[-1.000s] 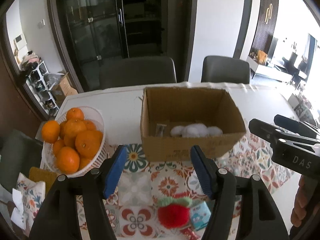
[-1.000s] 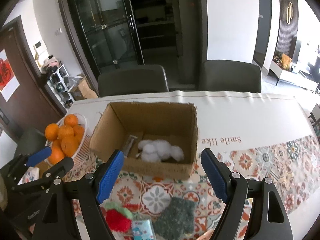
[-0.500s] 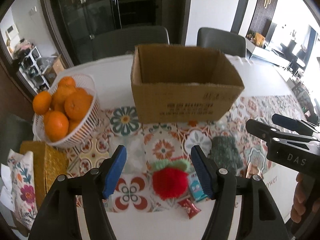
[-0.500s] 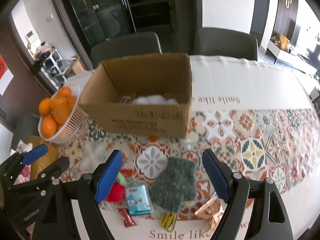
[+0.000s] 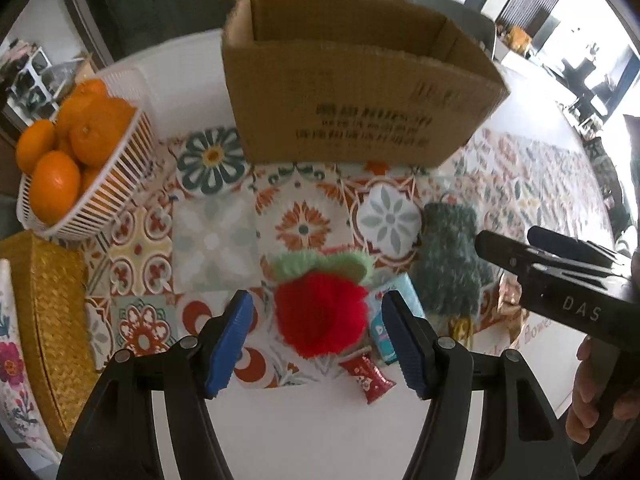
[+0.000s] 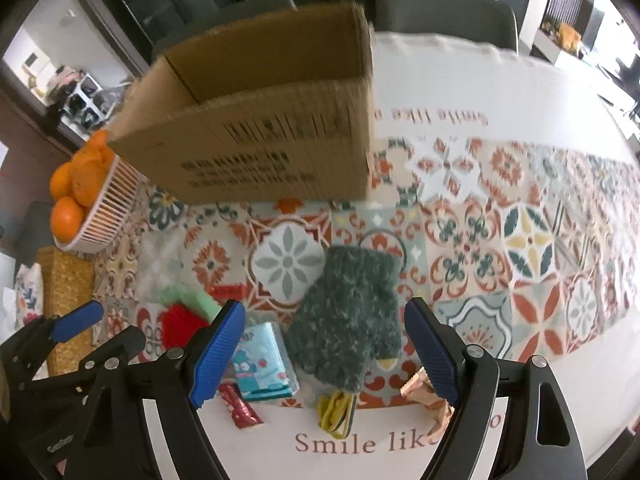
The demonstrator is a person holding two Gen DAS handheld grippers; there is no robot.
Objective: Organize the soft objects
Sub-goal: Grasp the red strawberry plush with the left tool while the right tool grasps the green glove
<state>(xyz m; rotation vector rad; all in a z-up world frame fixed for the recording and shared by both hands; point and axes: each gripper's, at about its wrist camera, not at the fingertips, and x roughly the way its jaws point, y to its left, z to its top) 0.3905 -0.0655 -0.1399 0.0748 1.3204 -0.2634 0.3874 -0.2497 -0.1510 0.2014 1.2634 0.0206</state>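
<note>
A red plush strawberry [image 5: 320,316] with a green top lies on the patterned tablecloth, between the open fingers of my left gripper [image 5: 318,340]. It also shows in the right wrist view [image 6: 182,320]. A dark green fuzzy mitten [image 6: 350,316] lies between the open fingers of my right gripper [image 6: 326,354]; it also shows in the left wrist view [image 5: 450,264]. An open cardboard box [image 5: 352,92] stands behind both; its inside is hidden. The right gripper [image 5: 556,264] shows at the right of the left wrist view, the left gripper [image 6: 80,328] at the lower left of the right wrist view.
A white basket of oranges [image 5: 80,156] stands at the left, a woven yellow box [image 5: 48,320] in front of it. A blue tissue pack [image 6: 262,364], a red wrapper [image 5: 366,376], a yellow wrapper [image 6: 336,412] and crumpled gold foil [image 6: 424,396] lie near the front edge.
Both grippers have come down and forward toward the table. The strawberry and mitten now sit between the fingers, and the box's inside has dropped out of sight.
</note>
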